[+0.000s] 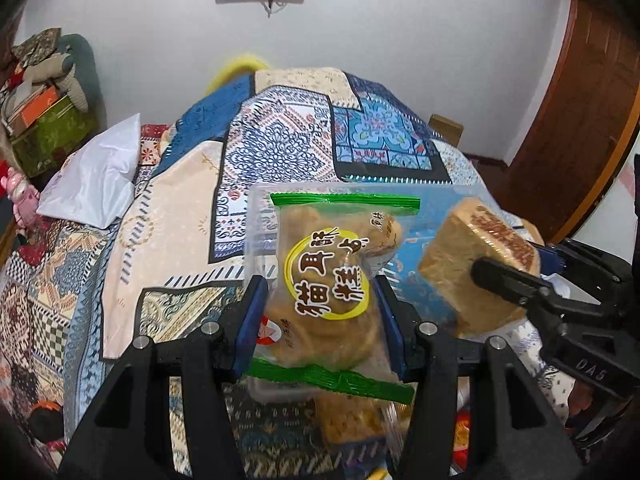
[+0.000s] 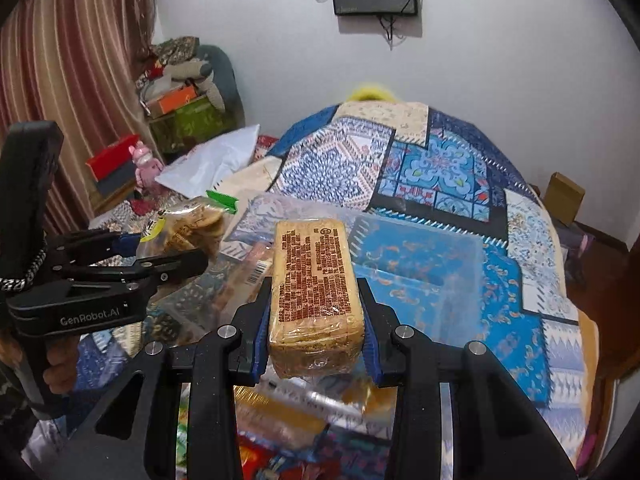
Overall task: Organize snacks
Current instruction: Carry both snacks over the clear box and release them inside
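Note:
In the left wrist view my left gripper is shut on a clear, green-edged bag of round cookies with a yellow ring label, held above the table. To its right my right gripper is shut on a tan wrapped cake block. The right wrist view shows that block, printed in brown, clamped between the blue pads of the right gripper. At the left of that view, the left gripper carries the cookie bag. A clear plastic box sits just beyond both; its rim shows behind the cookie bag.
A blue patchwork cloth covers the table. Several loose snack packs lie under the grippers. A white plastic bag lies at the left edge, and a cardboard box sits at the far right. Clutter is stacked against the wall.

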The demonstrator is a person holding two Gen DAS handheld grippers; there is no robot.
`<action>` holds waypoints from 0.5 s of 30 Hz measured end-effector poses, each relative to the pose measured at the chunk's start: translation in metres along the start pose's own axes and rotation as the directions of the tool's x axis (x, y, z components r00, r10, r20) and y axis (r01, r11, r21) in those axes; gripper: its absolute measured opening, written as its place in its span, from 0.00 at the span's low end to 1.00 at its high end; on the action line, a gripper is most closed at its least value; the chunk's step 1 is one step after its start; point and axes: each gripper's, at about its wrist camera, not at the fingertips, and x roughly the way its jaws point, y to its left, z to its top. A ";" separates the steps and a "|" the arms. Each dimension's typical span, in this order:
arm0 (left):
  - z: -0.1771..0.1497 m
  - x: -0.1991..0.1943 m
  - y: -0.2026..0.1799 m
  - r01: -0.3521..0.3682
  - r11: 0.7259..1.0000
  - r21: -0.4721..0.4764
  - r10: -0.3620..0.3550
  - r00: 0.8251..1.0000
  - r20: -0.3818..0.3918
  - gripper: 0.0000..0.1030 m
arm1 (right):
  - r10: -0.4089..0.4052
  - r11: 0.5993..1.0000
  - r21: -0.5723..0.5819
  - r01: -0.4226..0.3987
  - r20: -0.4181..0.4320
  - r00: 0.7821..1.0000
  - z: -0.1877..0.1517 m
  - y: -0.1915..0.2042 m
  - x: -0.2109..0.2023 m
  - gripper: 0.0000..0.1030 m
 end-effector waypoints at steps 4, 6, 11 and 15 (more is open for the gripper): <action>0.003 0.017 -0.006 -0.004 1.000 0.023 0.004 0.999 -0.033 0.51 | 0.007 1.000 0.014 -0.006 -0.032 0.999 -0.001 -0.004 0.016 0.33; 0.003 0.025 -0.010 -0.008 0.999 0.037 0.010 0.999 -0.046 0.51 | 0.011 1.000 0.018 -0.010 -0.046 0.999 -0.003 -0.006 0.020 0.33; 0.000 0.034 -0.013 -0.029 0.998 0.049 0.032 0.997 -0.069 0.51 | 0.005 1.000 0.005 -0.004 -0.082 0.997 -0.007 -0.006 0.027 0.34; 0.000 0.027 -0.017 -0.040 0.997 0.065 0.043 0.998 -0.051 0.55 | 0.022 1.000 0.006 -0.022 -0.098 0.995 -0.009 -0.006 0.025 0.35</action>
